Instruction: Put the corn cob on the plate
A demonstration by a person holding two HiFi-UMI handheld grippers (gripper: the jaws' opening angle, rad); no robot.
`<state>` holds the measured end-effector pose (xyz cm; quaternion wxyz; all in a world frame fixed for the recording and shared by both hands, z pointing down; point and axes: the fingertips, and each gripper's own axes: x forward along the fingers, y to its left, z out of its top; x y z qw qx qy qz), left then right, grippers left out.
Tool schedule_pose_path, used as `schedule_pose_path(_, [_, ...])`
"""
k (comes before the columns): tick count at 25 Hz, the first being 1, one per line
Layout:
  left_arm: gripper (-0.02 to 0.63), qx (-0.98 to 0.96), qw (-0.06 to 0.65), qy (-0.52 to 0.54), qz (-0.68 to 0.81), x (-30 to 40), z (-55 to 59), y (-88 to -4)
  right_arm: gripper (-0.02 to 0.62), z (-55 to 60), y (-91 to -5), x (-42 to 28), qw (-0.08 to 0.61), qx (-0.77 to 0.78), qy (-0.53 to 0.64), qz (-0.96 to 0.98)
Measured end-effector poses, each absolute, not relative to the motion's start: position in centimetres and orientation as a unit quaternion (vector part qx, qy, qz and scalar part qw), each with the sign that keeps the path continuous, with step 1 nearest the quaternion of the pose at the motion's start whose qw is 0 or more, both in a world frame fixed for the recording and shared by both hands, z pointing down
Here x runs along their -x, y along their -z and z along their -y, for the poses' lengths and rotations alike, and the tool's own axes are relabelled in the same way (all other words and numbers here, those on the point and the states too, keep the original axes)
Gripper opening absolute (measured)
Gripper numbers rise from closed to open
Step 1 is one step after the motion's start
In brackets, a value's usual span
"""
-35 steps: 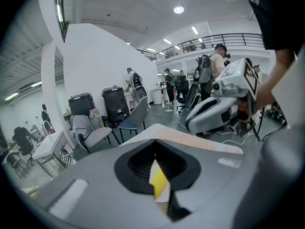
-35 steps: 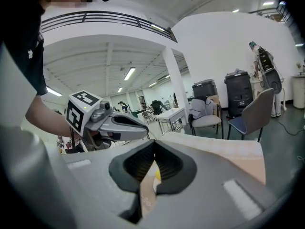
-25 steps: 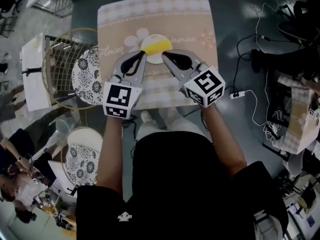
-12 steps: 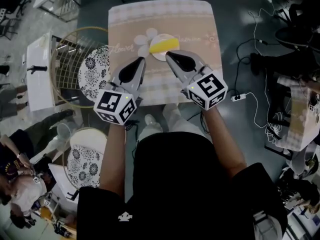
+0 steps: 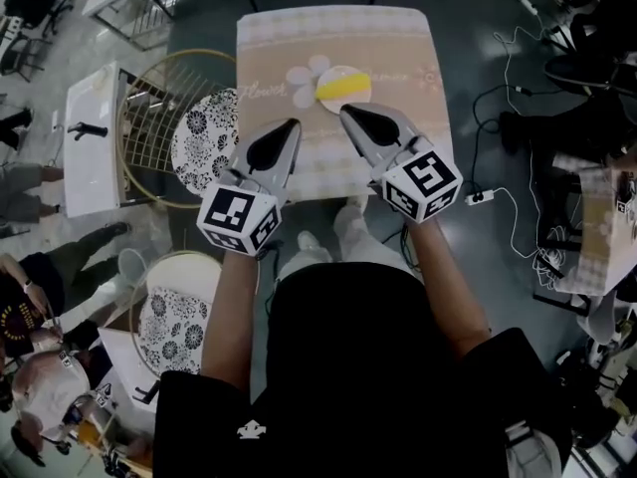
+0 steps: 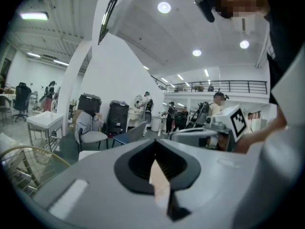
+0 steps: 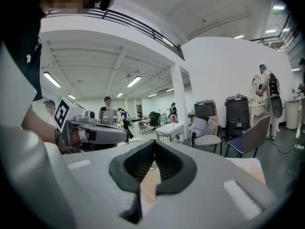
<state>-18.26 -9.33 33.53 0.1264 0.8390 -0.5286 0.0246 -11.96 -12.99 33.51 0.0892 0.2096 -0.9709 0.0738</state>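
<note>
Corn cob lies on a small white plate, toward the plate's near edge; the plate sits on the counter, which is covered by a beige cloth with a pale checked border and a flower print; the left gripper and the right gripper are held side by side over the near half of the counter, pointing toward the plate, each just short of it and touching neither plate nor cob; the right one's tip is the nearer to the plate's rim; in the left gripper view the fingers are pressed together at the tips with nothing between them; the right gripper view shows the same, its fingers meeting at the tips and holding nothing; each gripper's marker cube faces up toward the head camera, nearer the person's body than the counter; a person's bare forearms run back from the cubes to a black shirt; left of the counter stands a round wire basket with a black-and-white patterned plate inside it; a second patterned plate lies lower left on the floor side; a white power strip with its cable lies on the floor to the right.
</note>
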Motion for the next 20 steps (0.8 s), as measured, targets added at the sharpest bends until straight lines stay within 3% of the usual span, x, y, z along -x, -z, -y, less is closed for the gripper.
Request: schedule_pose_path(20, [0.009, -0.854, 0.059, -0.003, 0.517, 17.5, 0.7, -28.2, 0.002, 3.1, -28.5, 10.4, 0.056, -0.235, -0.026, 0.970])
